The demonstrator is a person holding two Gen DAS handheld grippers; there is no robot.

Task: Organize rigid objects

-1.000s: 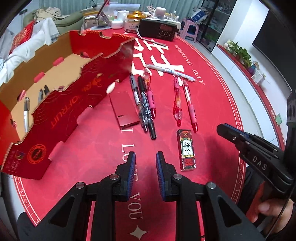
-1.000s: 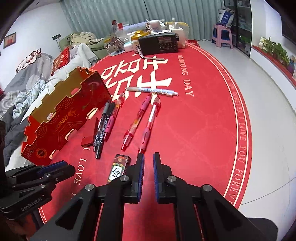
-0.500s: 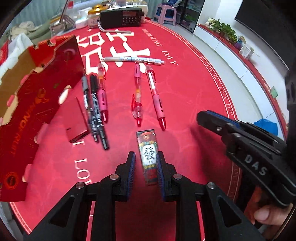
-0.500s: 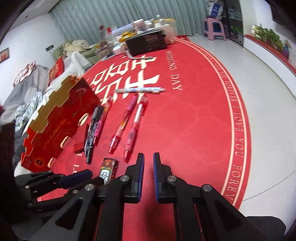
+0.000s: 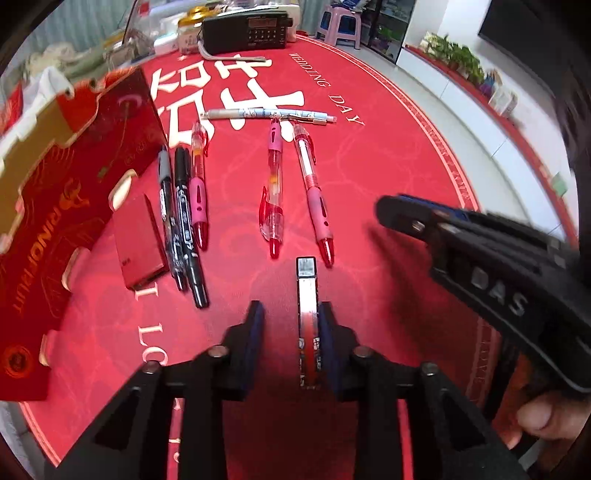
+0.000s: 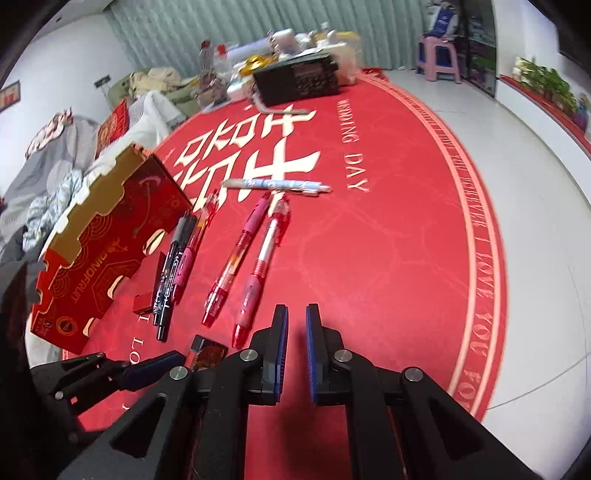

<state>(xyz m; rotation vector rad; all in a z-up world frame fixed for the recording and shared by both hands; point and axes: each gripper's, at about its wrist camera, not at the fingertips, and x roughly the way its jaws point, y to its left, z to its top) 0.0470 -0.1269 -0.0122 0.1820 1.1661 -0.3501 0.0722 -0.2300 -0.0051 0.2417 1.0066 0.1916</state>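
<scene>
A small flat mahjong-print box (image 5: 307, 314) stands on its edge between my left gripper's (image 5: 291, 317) fingers, against the right pad, with a gap on the left side; the jaws are open. It shows in the right wrist view (image 6: 207, 356) too. My right gripper (image 6: 293, 325) is empty with a narrow gap between its pads, hovering over the red mat right of the box. Several pens (image 5: 275, 184) and markers (image 5: 181, 221) lie on the mat, with a small red box (image 5: 138, 243) beside them.
A red cardboard tray (image 5: 70, 192) stands at the left, also in the right wrist view (image 6: 99, 251). A black radio (image 5: 245, 31) and clutter sit at the mat's far edge. The mat (image 6: 388, 240) borders white floor on the right.
The mahjong-print box has tipped from lying flat onto its edge between my left fingers, and the left jaws stand wider. The right gripper has drifted slightly closer.
</scene>
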